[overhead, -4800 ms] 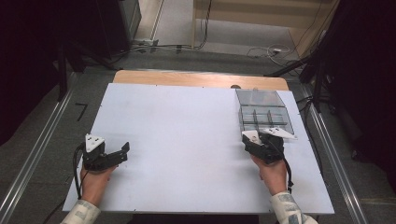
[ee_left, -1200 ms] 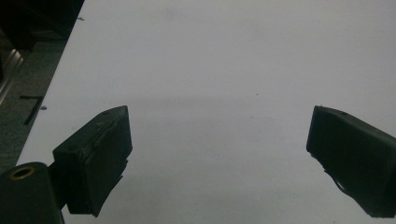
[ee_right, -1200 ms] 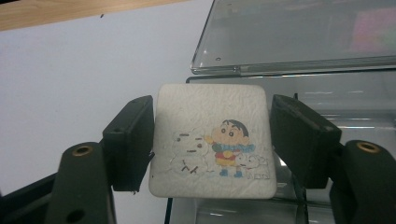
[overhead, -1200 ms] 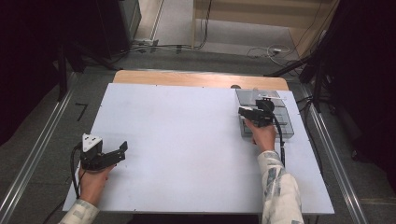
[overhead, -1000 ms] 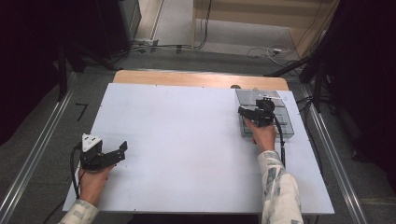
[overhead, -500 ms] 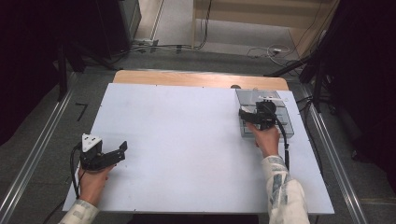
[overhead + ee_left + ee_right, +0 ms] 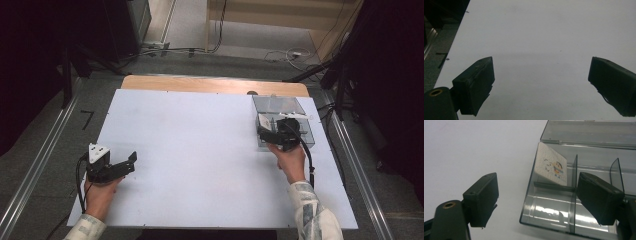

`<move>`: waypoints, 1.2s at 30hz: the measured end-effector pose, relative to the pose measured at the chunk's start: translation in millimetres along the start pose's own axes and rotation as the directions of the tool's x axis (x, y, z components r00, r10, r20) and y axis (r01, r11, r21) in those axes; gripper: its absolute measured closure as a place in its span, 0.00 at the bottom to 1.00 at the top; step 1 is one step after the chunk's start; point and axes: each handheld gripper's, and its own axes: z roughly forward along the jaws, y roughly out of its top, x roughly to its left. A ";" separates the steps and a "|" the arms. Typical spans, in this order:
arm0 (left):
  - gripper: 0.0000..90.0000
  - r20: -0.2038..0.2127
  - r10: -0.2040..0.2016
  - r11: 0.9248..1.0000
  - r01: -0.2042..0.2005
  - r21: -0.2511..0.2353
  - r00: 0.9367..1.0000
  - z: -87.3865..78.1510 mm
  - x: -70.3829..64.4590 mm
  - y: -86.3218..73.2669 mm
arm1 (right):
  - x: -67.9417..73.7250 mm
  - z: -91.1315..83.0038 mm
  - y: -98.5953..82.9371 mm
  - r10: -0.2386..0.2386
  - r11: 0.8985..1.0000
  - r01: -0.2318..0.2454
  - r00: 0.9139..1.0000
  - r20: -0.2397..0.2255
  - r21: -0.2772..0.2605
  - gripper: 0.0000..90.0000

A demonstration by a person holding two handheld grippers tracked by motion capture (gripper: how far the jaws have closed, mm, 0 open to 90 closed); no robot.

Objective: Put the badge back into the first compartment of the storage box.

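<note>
A clear plastic compartment box (image 7: pixel 302 131) lies at the table's right side with its lid (image 7: pixel 589 132) folded open at the far end. A small white card (image 7: pixel 552 166) with a cartoon figure leans tilted in the box's near-left compartment, also visible as a white card (image 7: pixel 263 120) from above. My right gripper (image 7: pixel 274 135) hovers open at the box's front left corner; in the right gripper view my right gripper (image 7: pixel 537 195) has one jaw outside the box wall and one over the compartments, holding nothing. My left gripper (image 7: pixel 129 164) rests open at the front left, and my left gripper (image 7: pixel 541 80) has bare table between its jaws.
The white table top (image 7: pixel 200 150) spreads between the two hands. A wooden strip (image 7: pixel 200 84) borders its far edge. Metal rails (image 7: pixel 35 165) run along both sides, and cables (image 7: pixel 280 52) lie on the floor beyond.
My right gripper went from the table in front of the box to over the box, then drew back slightly toward the person in the last second. The left gripper stayed still.
</note>
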 end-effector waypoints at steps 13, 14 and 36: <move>0.08 0.003 0.001 1.000 -0.001 -0.001 1.000 0.3 -1.4 -0.5 | -0.5 -18.8 -20.4 -0.016 0.999 0.016 1.000 -0.009 -0.032 0.18; 0.08 0.003 0.001 1.000 -0.001 -0.001 1.000 0.3 -1.5 -0.6 | -0.9 -19.4 -21.4 -0.015 0.999 0.015 1.000 -0.009 -0.034 0.18; 0.08 0.002 0.005 1.000 -0.005 0.007 1.000 1.6 -2.6 -2.0 | -4.4 -32.4 -47.7 -0.033 0.999 0.033 0.999 -0.017 -0.039 0.18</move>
